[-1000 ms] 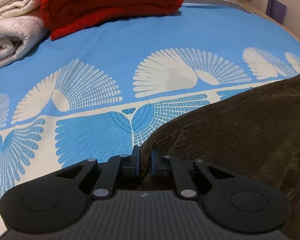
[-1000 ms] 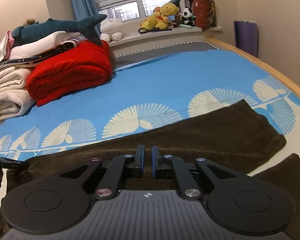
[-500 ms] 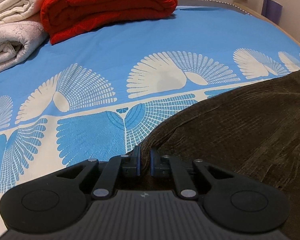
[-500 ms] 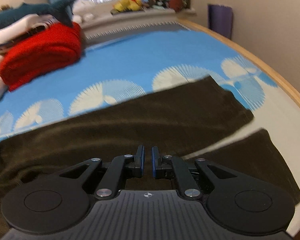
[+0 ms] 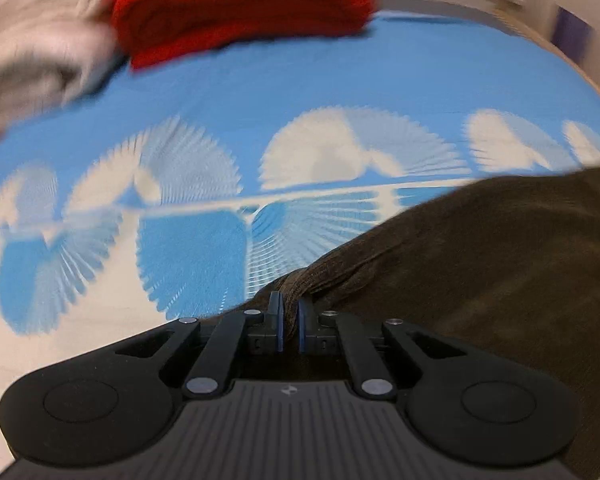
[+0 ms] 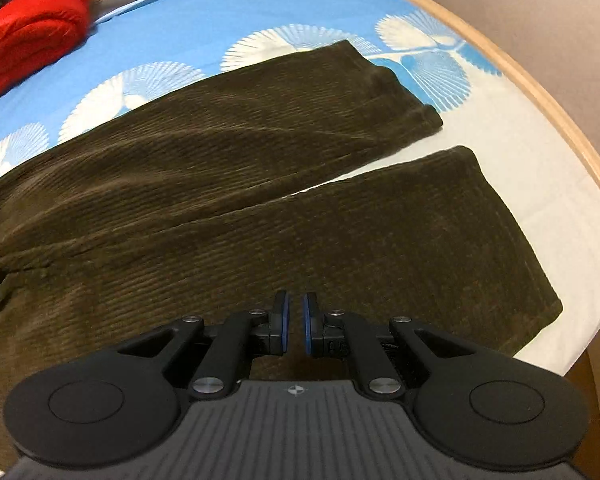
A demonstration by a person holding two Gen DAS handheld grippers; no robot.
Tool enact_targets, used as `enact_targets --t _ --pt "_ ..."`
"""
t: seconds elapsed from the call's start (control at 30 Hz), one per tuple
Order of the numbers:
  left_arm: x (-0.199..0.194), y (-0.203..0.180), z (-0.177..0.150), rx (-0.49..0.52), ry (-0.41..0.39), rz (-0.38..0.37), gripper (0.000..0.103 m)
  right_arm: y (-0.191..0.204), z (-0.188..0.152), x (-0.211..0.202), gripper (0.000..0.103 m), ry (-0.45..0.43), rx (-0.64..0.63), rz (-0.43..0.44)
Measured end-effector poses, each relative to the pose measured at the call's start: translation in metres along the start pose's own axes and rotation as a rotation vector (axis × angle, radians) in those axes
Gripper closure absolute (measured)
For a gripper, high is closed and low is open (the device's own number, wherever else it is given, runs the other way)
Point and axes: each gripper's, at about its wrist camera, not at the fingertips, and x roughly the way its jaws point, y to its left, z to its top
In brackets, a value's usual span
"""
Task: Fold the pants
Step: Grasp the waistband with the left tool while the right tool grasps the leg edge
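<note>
Dark brown corduroy pants [image 6: 260,168] lie spread flat on a bed with a blue fan-patterned sheet [image 5: 380,80], the two legs running side by side with their long axis across the bed toward the wooden bed frame [image 6: 548,92] at the right, where both hems end; a narrow wedge of sheet shows between them. The left hand-held gripper [image 5: 288,316] is clenched on a bunched edge of the pants at their left end, fabric visibly gathered between the nearly closed fingers; the left wrist view is motion-blurred. The right hand-held gripper [image 6: 293,322] hangs above the nearer leg with a small gap between its pads, and nothing can be seen held in it; whether it touches the cloth cannot be told. The remaining garment extends forward and rightward from both tools, so the right one is the nearer to the hems. By judgement, folding has barely begun: the legs are not yet stacked, and the coming move likely turns on carrying one leg over the other along that long axis. A folded red blanket [image 5: 240,8] and pale blankets [image 5: 36,52] lie well apart at the far side.
</note>
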Motion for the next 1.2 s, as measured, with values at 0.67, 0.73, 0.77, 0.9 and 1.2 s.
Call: enact_targets --t 0.67,0.73,0.77,0.9,1.2 --pt "-0.054 0.086 -0.203 -0.653 0.287 -0.309 0.064 -0.021 0.028 -0.015 0.096 -0.09 0.239 0.223" --pt "-0.037 0.089 -0.203 -0.706 0.341 -0.338 0.052 -0.021 0.03 -0.017 0.096 -0.109 0.254 0.241" --pt "-0.029 0.089 -0.204 -0.715 0.36 -0.329 0.044 -0.021 0.031 -0.018 0.096 -0.118 0.25 0.246" --pt "-0.011 0.089 -0.202 -0.766 0.376 -0.302 0.044 -0.01 0.041 -0.013 0.096 -0.146 0.214 0.279" --pt "-0.015 0.097 -0.171 -0.721 0.29 -0.149 0.075 0.006 0.081 0.041 0.072 -0.134 0.271 0.361"
